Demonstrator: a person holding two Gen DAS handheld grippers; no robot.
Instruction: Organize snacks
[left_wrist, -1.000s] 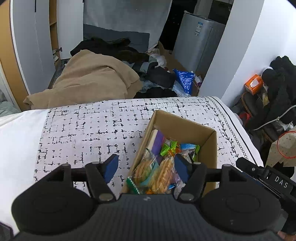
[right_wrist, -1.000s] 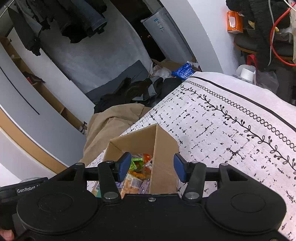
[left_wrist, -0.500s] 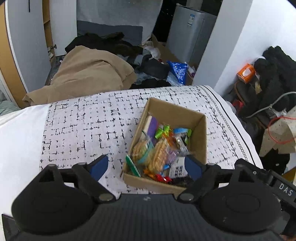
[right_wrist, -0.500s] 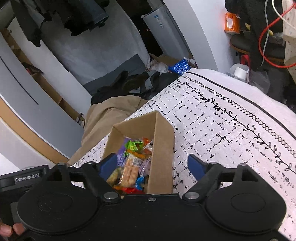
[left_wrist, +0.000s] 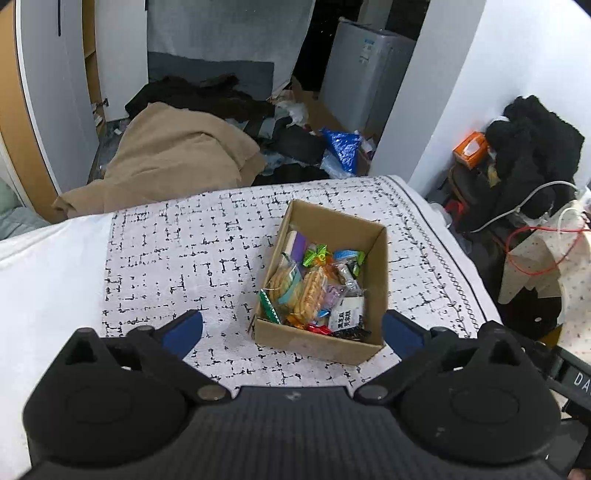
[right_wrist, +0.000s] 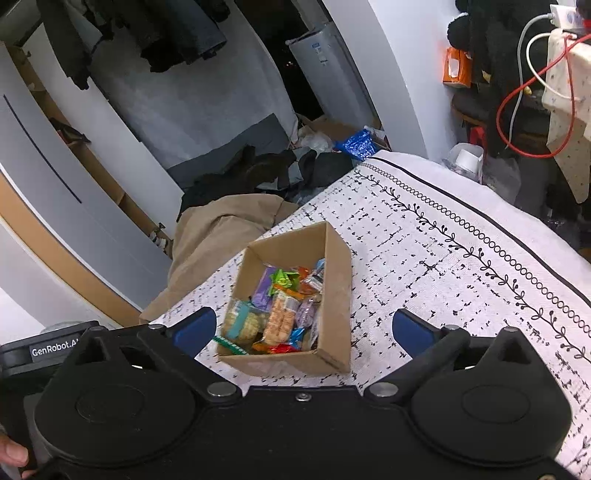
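Note:
An open cardboard box (left_wrist: 380, 258) (right_wrist: 338, 280) stands on the patterned white bedspread (left_wrist: 177, 258) (right_wrist: 443, 266). Inside lie several wrapped snacks: cracker packs (left_wrist: 312, 291) (right_wrist: 280, 317), a purple pack (left_wrist: 298, 243) (right_wrist: 263, 291), green sweets (left_wrist: 316, 254) (right_wrist: 283, 277) and a white packet (left_wrist: 347, 314). My left gripper (left_wrist: 293, 330) is open, raised in front of the box's near wall with nothing between its blue pads. The right gripper (right_wrist: 303, 328) is open too, held above the box's near end and empty.
Past the bed's far edge the floor holds a tan blanket (left_wrist: 177, 162), dark clothes and a blue bag (left_wrist: 341, 147). A white appliance (left_wrist: 365, 96) stands behind. To the right, a chair carries black clothes (left_wrist: 532, 147), an orange tissue box (left_wrist: 469, 146) and cables.
Both grippers have opened wide and pulled back and up from the box, which now looks smaller and stands whole on the bedspread. The snacks stay inside.

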